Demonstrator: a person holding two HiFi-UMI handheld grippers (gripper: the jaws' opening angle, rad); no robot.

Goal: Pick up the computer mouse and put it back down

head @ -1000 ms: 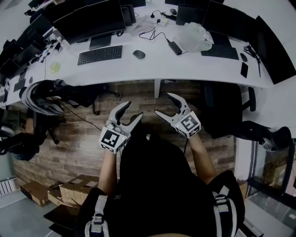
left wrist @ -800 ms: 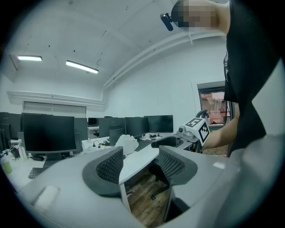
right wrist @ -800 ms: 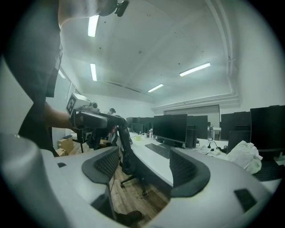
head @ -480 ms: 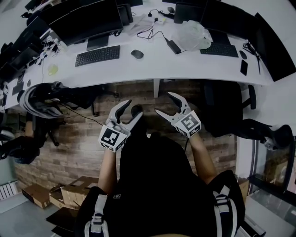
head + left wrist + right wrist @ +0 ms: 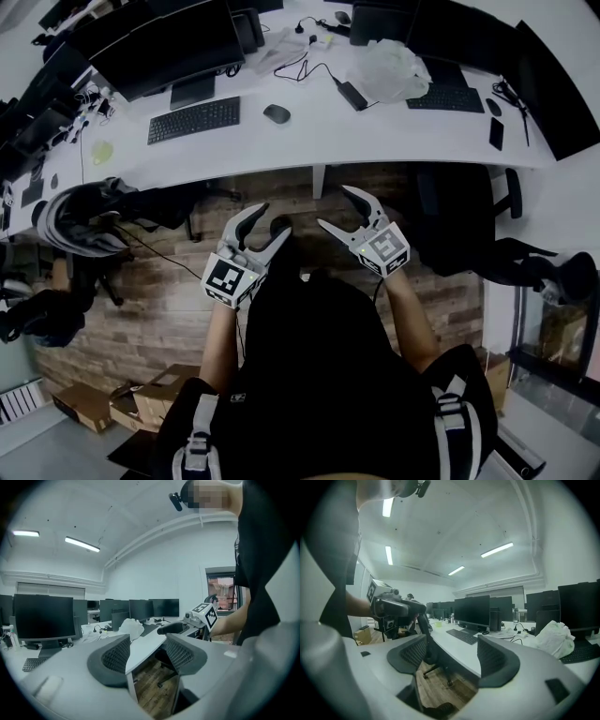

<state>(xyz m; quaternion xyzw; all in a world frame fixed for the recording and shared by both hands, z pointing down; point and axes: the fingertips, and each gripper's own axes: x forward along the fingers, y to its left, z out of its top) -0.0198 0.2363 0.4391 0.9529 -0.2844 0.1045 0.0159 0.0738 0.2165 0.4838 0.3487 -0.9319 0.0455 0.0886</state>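
The computer mouse (image 5: 277, 113) lies on the white desk (image 5: 309, 141), just to the right of a black keyboard (image 5: 194, 119) and in front of a dark monitor (image 5: 178, 42), with bare desktop all round it. It looks like a small, dark, domed shell of hard plastic. It is probably light and stiff, smooth and rounded on top, so the pads could slip off the crown. The flatter long sides, low down near the desk, seem the safer place to take hold, with only moderate squeeze. No cord can be made out from the head view, so whether anything would drag behind it cannot be told. A black cable and adapter (image 5: 352, 94) and a crumpled white bag (image 5: 389, 70) lie further right, well apart from it. Both tools hang over the wooden floor, short of the desk edge and well away from the mouse. The left gripper (image 5: 267, 227) has its jaws wide, having just eased inward a little, with nothing between them. The right gripper (image 5: 337, 208) is also spread wide and empty.
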